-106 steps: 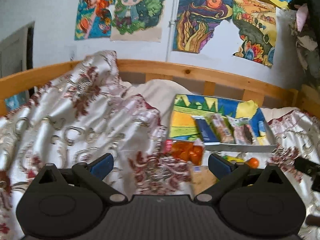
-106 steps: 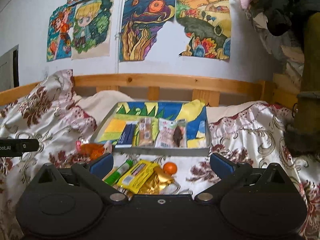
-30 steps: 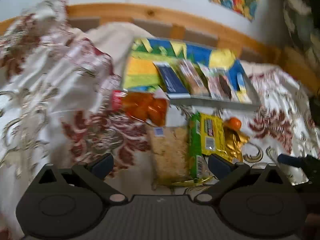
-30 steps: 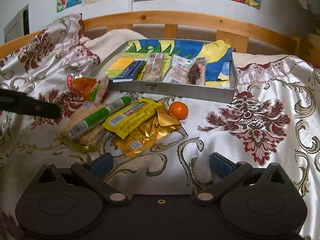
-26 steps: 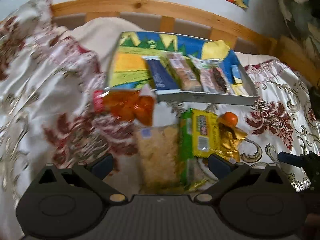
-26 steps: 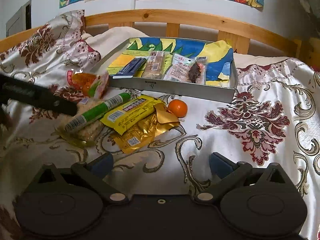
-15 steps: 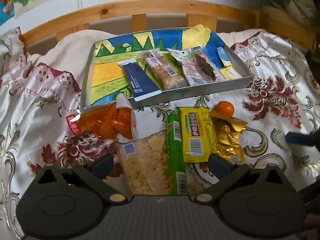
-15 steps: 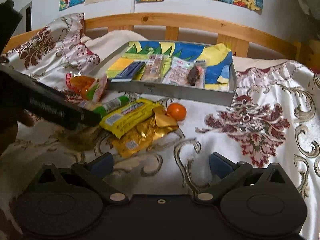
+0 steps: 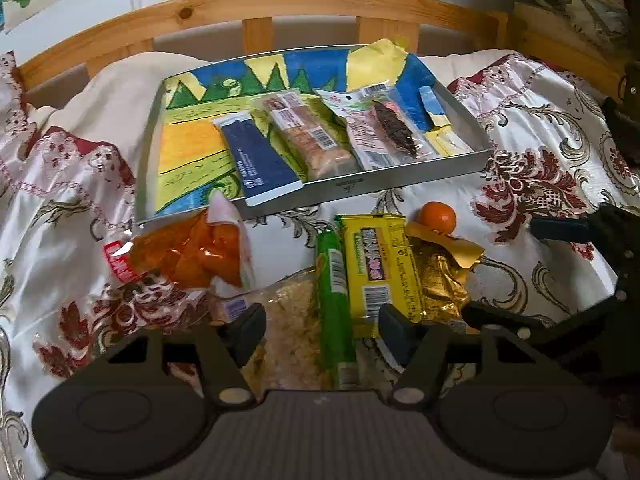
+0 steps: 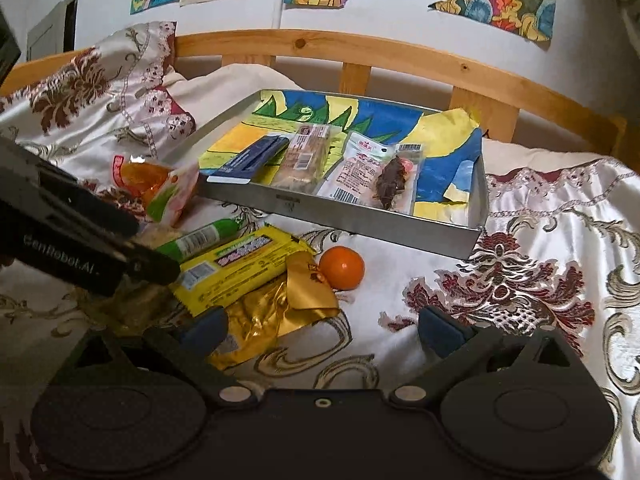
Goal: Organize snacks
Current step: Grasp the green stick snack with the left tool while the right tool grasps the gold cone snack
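Bed quilt [image 9: 540, 132], tray [image 9: 400, 184] as landmark: left gripper [image 9: 322, 330] closing round green stick [image 9: 334, 296] in front of tray, prob. not pinched yet; right gripper [image 10: 322, 330] open, empty, waiting.

Both wrist views look steeply down over the bed toward the metal tray [image 9: 400, 184] by the wooden headboard [image 9: 280, 4]. The left sits close above the snack pile just before the tray; the right stands further right. Both share tray, pile and headboard.
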`<state>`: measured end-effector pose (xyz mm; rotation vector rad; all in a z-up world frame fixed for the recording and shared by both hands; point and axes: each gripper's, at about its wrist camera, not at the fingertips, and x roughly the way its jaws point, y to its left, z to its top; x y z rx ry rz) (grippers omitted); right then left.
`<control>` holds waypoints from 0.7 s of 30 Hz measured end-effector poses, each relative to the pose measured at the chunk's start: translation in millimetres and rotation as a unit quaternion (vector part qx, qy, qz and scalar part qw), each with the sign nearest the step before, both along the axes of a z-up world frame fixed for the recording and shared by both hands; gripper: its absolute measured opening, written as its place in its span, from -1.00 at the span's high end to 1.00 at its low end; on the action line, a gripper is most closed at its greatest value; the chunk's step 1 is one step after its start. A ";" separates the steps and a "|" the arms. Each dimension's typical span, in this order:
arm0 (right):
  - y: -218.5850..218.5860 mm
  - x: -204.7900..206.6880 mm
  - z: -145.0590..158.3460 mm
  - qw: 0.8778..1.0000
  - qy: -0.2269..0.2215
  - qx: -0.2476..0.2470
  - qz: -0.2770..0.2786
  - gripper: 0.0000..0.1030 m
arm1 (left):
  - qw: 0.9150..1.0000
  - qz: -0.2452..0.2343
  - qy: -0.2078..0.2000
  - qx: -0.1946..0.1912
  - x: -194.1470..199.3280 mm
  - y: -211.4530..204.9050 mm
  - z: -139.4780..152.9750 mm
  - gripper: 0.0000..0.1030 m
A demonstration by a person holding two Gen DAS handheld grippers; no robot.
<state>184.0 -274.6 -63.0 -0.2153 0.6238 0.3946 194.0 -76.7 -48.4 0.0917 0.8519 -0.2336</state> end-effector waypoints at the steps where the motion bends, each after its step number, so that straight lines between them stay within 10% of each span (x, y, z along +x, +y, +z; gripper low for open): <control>1: -1.5 3.6 0.2 1.000 0.006 0.005 0.003 -0.90 | 1.000 -0.002 0.004 -0.002 1.5 -0.7 -0.6 -0.18; 14: -8.6 36.6 -6.8 0.992 0.085 0.087 0.042 -0.02 | 0.998 0.006 0.050 -0.045 12.3 5.1 -4.4 0.62; 21: -17.4 33.3 -3.4 0.989 0.093 0.113 0.016 0.38 | 0.992 0.042 0.082 -0.085 9.3 14.8 -2.6 0.63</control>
